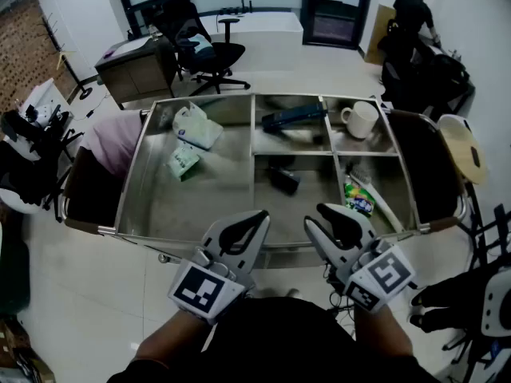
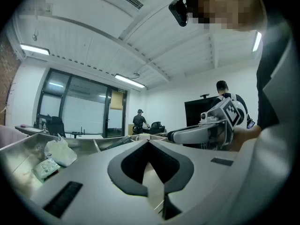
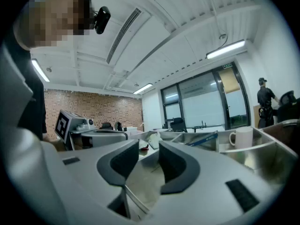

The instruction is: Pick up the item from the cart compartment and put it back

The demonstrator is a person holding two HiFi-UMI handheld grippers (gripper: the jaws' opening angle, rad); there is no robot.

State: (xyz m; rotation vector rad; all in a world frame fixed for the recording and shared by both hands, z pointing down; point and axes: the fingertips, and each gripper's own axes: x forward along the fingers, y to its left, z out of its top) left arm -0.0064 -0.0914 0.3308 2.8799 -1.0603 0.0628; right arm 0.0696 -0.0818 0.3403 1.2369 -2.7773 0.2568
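Steel cart (image 1: 156, 210), seen from my head camera: both hand-held grippers hover at its near rim, and neither holds anything. The left hand-held gripper (image 1: 257, 219) has its jaws closed tip to tip on nothing. The right hand-held gripper (image 1: 315, 216) stands wide and empty.

Every item lies in its compartment, beyond the jaws. From the left:
- A white bag (image 1: 196, 124) and a green packet (image 1: 184, 163) sit in the large left compartment, well apart from the left hand-held gripper.
- A dark flat item (image 1: 293, 116) lies in the far middle compartment.
- A black item (image 1: 283, 179) lies in the near middle compartment, ahead of and between the two grippers.
- A white mug (image 1: 361, 119) stands upright in the far right compartment.
- A colourful packet (image 1: 359, 196) lies in the near right compartment, just ahead of the right hand-held gripper.

Which of these the task means I cannot tell.

The left gripper view catches the white bag and green packet at its left edge and the right hand-held gripper side-on, under ceiling strip lights (image 2: 130, 81). The right gripper view catches the white mug, the blue edge of the dark flat item and a brick wall (image 3: 93, 107) behind the left hand-held gripper. Only the head view shows the black item and the colourful packet.

Around the cart is a pale tiled floor (image 1: 96, 294). A black office chair (image 1: 209, 53) stands beyond the cart, and a person in dark clothes (image 1: 415, 10) stands at the far right.
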